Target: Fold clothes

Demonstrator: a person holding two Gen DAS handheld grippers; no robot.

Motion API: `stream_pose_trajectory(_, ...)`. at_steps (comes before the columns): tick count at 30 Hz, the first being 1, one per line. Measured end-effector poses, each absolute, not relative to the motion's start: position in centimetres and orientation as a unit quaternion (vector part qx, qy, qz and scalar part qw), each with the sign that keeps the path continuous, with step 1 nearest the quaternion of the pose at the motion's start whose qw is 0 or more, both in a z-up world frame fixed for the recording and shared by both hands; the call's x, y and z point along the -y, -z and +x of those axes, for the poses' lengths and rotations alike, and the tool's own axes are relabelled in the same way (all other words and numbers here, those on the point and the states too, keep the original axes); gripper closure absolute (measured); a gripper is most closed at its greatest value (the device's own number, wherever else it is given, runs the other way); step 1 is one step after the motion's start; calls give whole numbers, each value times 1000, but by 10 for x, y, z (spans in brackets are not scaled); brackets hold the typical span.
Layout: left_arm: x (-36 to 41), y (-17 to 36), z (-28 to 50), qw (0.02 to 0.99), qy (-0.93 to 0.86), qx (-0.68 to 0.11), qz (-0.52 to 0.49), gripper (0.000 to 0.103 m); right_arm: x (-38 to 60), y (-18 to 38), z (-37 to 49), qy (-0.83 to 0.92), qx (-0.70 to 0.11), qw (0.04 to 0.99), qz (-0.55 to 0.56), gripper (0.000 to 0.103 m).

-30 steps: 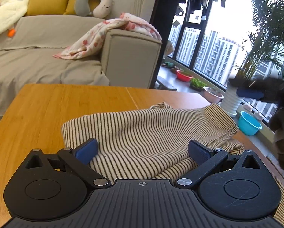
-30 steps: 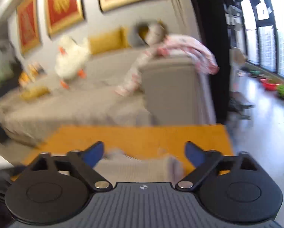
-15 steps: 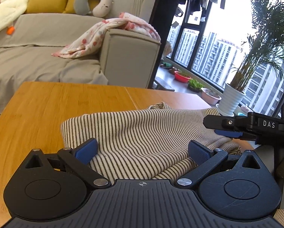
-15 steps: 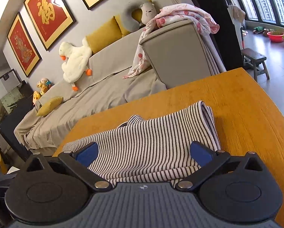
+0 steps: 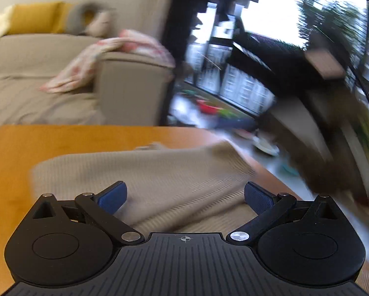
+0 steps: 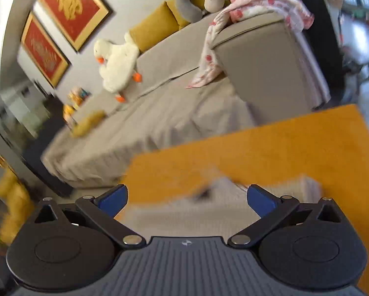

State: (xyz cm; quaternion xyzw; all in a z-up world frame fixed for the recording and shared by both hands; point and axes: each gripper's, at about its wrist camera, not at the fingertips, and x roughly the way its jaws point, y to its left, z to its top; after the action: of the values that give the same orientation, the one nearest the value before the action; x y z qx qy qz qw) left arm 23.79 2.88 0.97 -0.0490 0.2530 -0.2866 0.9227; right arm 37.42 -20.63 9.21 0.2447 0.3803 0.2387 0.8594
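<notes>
Left wrist view was motion-blurred: left hand-held gripper stood released, empty, over the folded striped garment on the worktop. Half a second before, both views were sharp and steady. Right hand-held gripper was also released, gripping nothing; it had swung away from the garment, seen as a dark blur beyond the garment's window-side edge. Likely this fold was finished and both were repositioning.
</notes>
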Motion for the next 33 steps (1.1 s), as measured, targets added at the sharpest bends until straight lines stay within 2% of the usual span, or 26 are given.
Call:
stream_pose_trajectory(5, -25, 0, 243, 915, 293, -273, -45, 0, 155, -63, 438, -259, -505, 783, 254, 0)
stream_pose_trajectory(10, -20, 9, 248, 907, 300, -293, -42, 0, 111, -38, 465, -291, -550, 746, 239, 0)
stream_pose_trajectory(14, -24, 11, 248, 907, 296, -294, -53, 0, 117, -57, 474, -284, -471, 793, 262, 0)
stream_pose_trajectory(16, -28, 12, 249, 906, 297, -294, -67, 0, 122, -68, 478, -279, -427, 816, 273, 7)
stream_pose_trajectory(19, -27, 13, 249, 905, 299, -293, -72, 0, 129, -83, 483, -269, -360, 846, 288, 8)
stream_pose_trajectory(22, -29, 14, 250, 905, 300, -293, -76, 0, 127, -97, 476, -261, -356, 879, 183, 8)
stream_pose_trajectory(23, -30, 14, 251, 904, 300, -293, -78, 0, 127, -96, 471, -262, -364, 879, 159, 16)
stream_pose_trajectory(24, -32, 14, 251, 904, 301, -294, -80, 0, 127, -94, 467, -263, -372, 880, 136, 32)
stream_pose_trajectory(25, -33, 15, 252, 904, 301, -294, -82, 0, 128, -93, 463, -265, -380, 879, 112, 41)
stream_pose_trajectory(26, -34, 15, 252, 903, 301, -294, -84, 0, 135, -90, 454, -262, -385, 880, 96, 56)
stream_pose_trajectory(27, -34, 15, 252, 903, 302, -294, -86, 0, 143, -86, 444, -253, -383, 883, 92, 64)
stream_pose_trajectory(33, -39, 17, 256, 897, 307, -300, -103, 0, 199, -75, 371, -203, -345, 913, 77, 64)
